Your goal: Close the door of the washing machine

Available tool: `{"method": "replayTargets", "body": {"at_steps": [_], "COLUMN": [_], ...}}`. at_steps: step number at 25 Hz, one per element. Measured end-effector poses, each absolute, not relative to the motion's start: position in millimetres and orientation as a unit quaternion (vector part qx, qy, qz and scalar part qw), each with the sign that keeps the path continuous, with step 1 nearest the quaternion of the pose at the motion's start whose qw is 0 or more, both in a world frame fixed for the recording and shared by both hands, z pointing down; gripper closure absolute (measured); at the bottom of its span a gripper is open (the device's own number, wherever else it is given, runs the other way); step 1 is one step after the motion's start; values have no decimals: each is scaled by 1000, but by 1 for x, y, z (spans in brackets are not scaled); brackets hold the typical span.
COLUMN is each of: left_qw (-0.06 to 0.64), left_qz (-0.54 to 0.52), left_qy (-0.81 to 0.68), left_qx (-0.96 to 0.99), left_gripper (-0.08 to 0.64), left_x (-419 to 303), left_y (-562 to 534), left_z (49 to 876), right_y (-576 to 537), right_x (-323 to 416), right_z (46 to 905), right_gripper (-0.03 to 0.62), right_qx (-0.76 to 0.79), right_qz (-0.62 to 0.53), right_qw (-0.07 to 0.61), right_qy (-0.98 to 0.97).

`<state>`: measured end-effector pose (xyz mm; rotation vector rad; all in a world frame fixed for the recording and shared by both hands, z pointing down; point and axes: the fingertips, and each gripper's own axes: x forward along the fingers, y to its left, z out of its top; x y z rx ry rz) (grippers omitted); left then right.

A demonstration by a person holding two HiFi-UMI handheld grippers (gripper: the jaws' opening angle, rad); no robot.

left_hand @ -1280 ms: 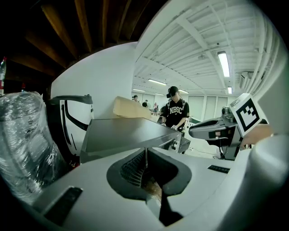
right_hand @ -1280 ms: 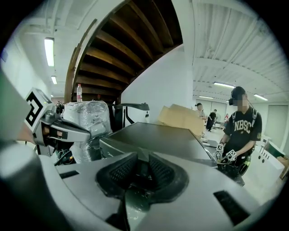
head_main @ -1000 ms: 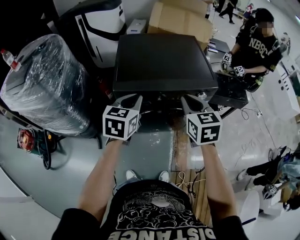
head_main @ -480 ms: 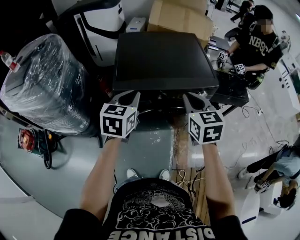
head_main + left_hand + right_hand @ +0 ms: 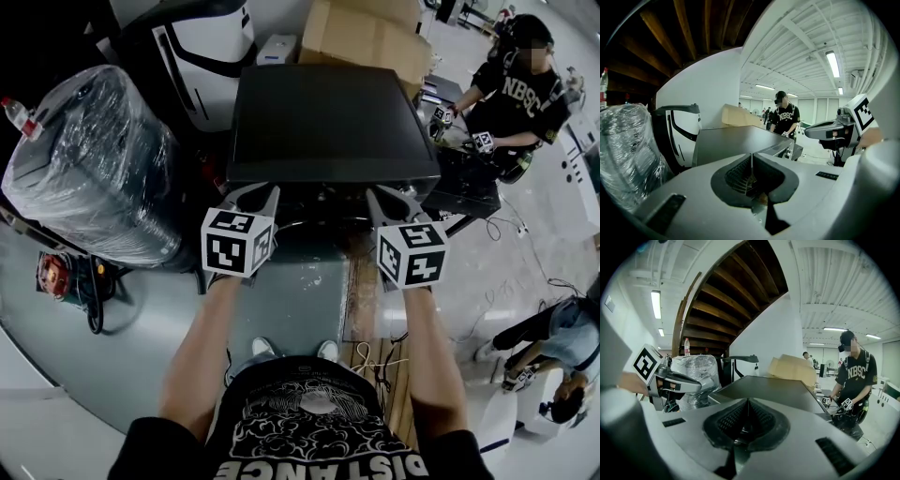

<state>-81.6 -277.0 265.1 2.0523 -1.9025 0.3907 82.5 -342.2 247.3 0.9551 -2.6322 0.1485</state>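
Observation:
The washing machine (image 5: 328, 122) is a dark box seen from above. Its flat top fills the middle of the head view, and its front and door are hidden under the top's near edge. My left gripper (image 5: 255, 195) and right gripper (image 5: 394, 197) hover side by side just before that edge, both pointing at the machine. In the left gripper view the left gripper (image 5: 751, 161) has its jaws meeting in a thin line, empty, with the machine's top (image 5: 736, 140) beyond. The right gripper (image 5: 748, 406) is likewise shut on nothing, facing the top (image 5: 773, 387).
A plastic-wrapped bundle (image 5: 94, 169) stands close on the left, with a white and black appliance (image 5: 202, 47) and a cardboard box (image 5: 366, 33) behind the machine. A person in a black shirt (image 5: 516, 84) works at a dark table (image 5: 459, 183) on the right. Cables lie by my feet.
Both grippers stay almost where they were in front of the machine. The people at the right have shifted a little.

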Motion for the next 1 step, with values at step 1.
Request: {"method": "replayTargets", "body": {"at_steps": [1], "left_qw": [157], "left_qz": [138], "left_qy": [-665], "left_qx": [717], "left_gripper": [525], "left_x": [-81], "left_y": [-277], "left_z": [266], "right_y": [-342], "right_x": [82], "right_z": [247], "right_gripper": [568], "right_qx": [335], "right_qz": [52], "right_qw": [168], "right_qy": [-926]}}
